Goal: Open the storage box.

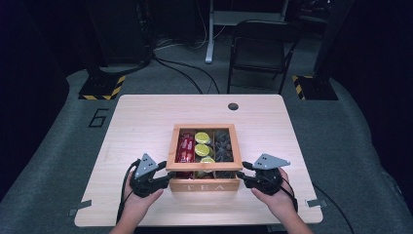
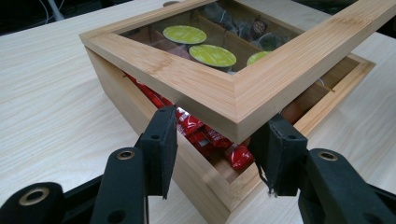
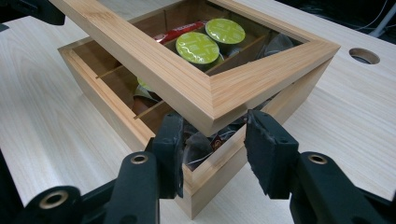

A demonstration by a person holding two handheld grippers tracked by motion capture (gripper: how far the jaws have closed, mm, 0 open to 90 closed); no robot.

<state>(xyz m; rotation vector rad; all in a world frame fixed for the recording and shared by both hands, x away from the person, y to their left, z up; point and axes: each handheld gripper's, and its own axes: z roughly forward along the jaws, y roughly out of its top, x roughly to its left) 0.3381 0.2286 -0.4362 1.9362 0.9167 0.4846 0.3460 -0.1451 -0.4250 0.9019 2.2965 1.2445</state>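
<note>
A wooden tea box marked TEA stands on the table near its front edge. Its glass-paned lid is tilted up at the front, hinged at the back. Inside lie red packets, green-topped capsules and dark tea bags. My left gripper sits at the lid's front left corner, jaws on either side of it. My right gripper straddles the front right corner the same way. Both hold the lid clear of the box.
The light wooden table has a round cable hole behind the box. A dark folding chair stands beyond the far edge. Black cables trail from both grippers toward the person.
</note>
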